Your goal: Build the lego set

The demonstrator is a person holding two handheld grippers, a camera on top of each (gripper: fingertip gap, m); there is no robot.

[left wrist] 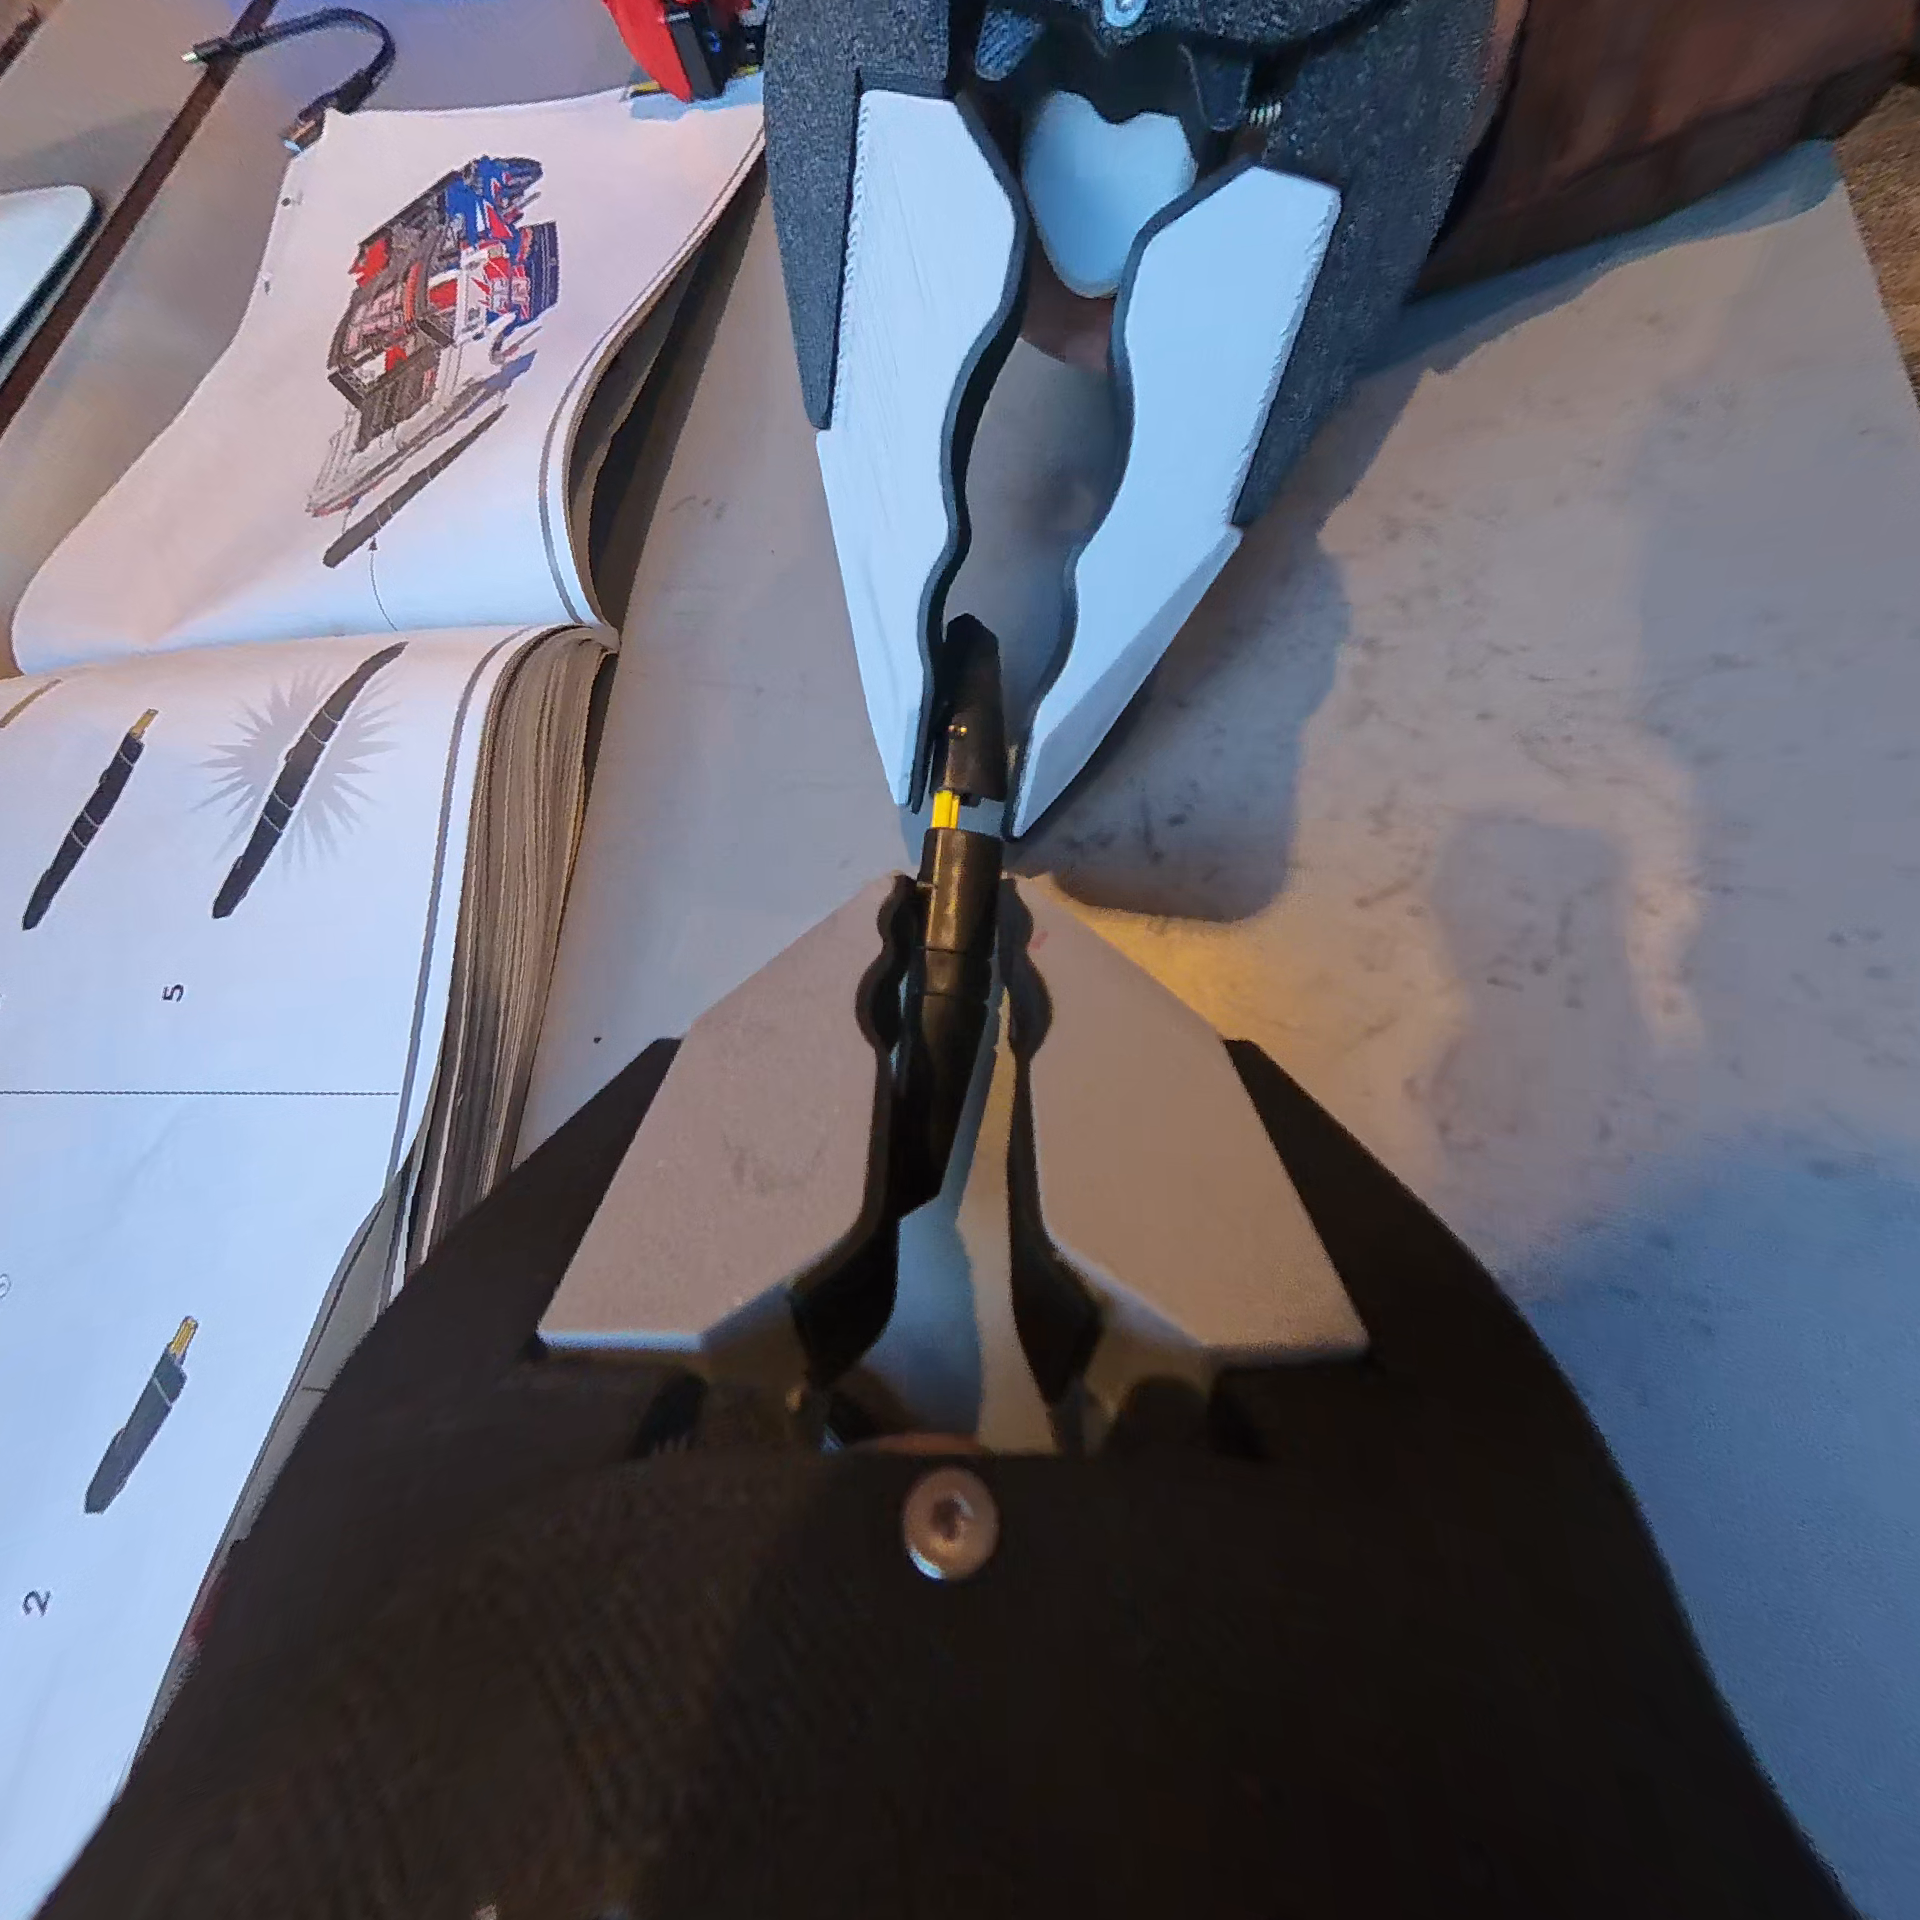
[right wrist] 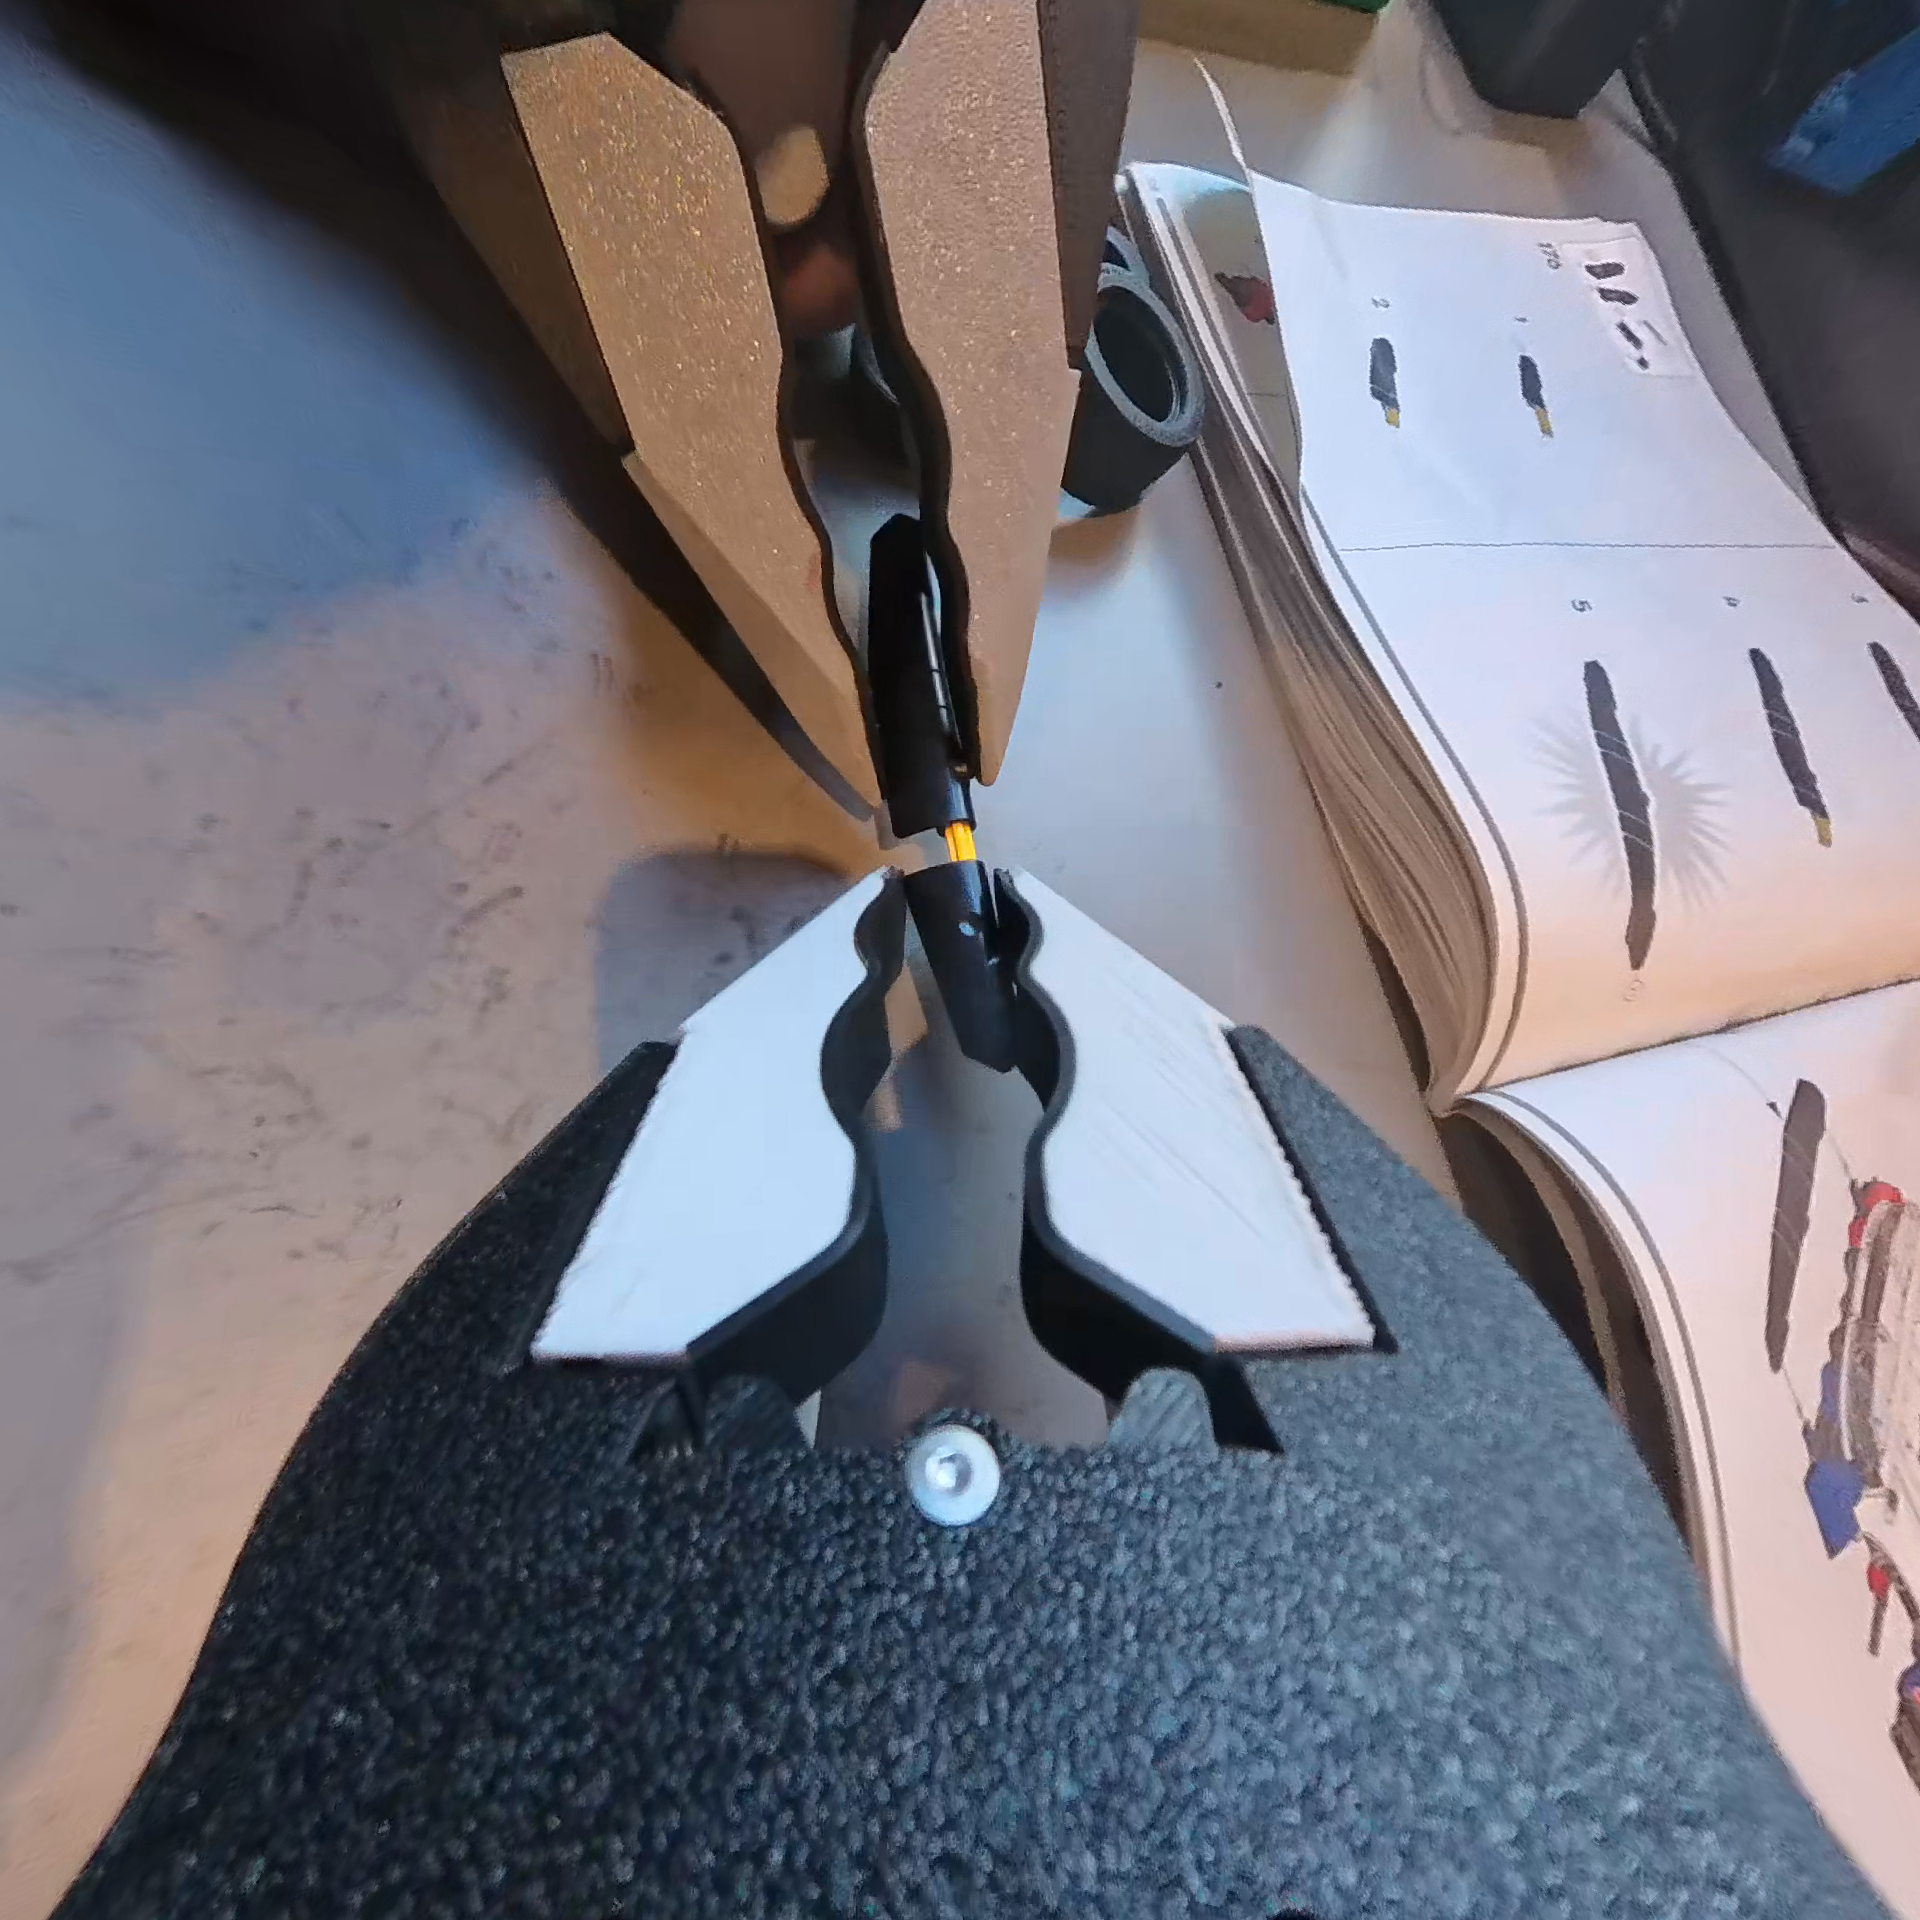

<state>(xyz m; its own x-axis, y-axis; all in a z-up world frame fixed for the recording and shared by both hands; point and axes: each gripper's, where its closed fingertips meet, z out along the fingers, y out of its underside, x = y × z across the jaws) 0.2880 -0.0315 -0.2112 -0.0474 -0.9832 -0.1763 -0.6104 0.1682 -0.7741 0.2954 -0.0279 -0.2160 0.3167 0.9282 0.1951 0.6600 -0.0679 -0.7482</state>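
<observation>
In the left wrist view my left gripper is shut on a long black lego rod, held above the table. My right gripper faces it tip to tip and is shut on a short black end piece. A yellow axle shows in the small gap between the two black parts. In the right wrist view my right gripper holds the short piece, slightly tilted. The left gripper holds the rod, and the yellow axle bridges them.
An open instruction booklet lies left of the grippers; it also shows in the right wrist view. A black roll stands behind it. A cable and a red object lie at the back. The grey tabletop is scuffed. My left and right fingertips are right by each other.
</observation>
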